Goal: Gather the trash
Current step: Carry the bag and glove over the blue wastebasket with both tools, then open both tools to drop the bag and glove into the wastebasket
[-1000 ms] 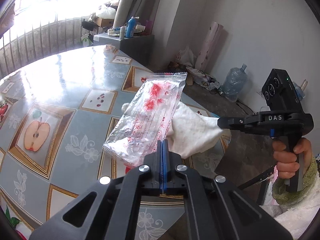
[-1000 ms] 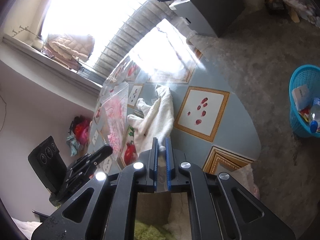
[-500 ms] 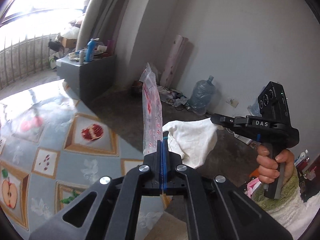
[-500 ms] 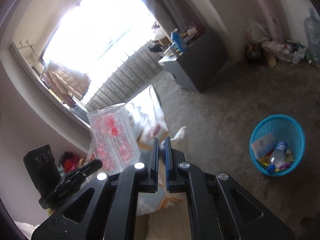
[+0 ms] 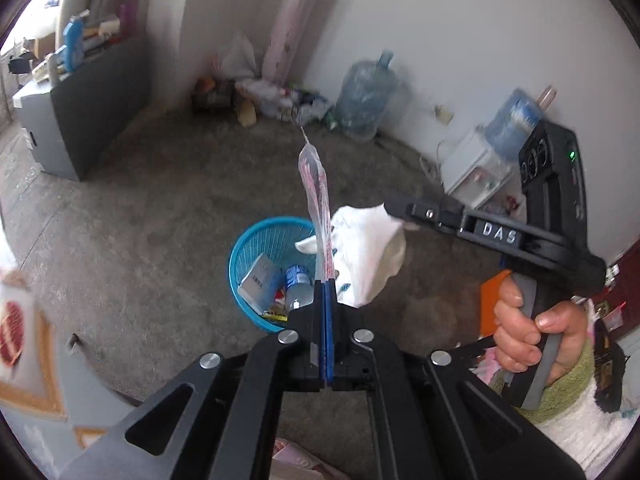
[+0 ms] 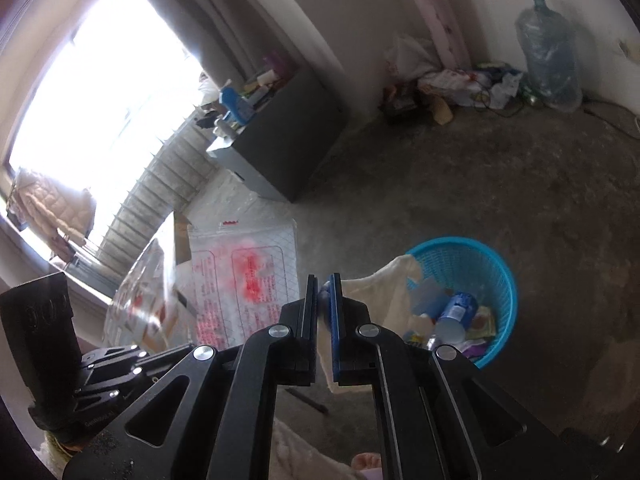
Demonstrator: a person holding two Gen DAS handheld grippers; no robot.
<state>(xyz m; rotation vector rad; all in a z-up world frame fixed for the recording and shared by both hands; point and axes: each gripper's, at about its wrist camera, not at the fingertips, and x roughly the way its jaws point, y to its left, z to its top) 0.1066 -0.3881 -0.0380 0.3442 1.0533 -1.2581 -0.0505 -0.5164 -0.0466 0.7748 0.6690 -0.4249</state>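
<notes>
My left gripper [image 5: 325, 285] is shut on a clear plastic wrapper with red print [image 5: 318, 208], which stands up edge-on from the jaws; the same wrapper [image 6: 248, 276] shows flat in the right wrist view. My right gripper [image 6: 323, 286] is shut on a white crumpled cloth [image 6: 384, 280]. That cloth [image 5: 370, 256] hangs from the right gripper's tip [image 5: 394, 210] in the left wrist view. Both items are held in the air over a blue mesh basket [image 5: 256, 236] on the floor, which holds a bottle and paper trash. The basket [image 6: 480, 264] sits just right of the cloth.
A dark grey cabinet [image 5: 76, 120] stands at the left wall. A large water jug [image 5: 370, 96] and a litter pile [image 5: 272, 96] lie against the far wall. The patterned table edge [image 5: 24, 344] is at the lower left. A person's hand [image 5: 536, 336] grips the right handle.
Both grippers swung away from the table with their loads and now hang over the blue basket on the floor. The wrapper turned edge-on to the left camera.
</notes>
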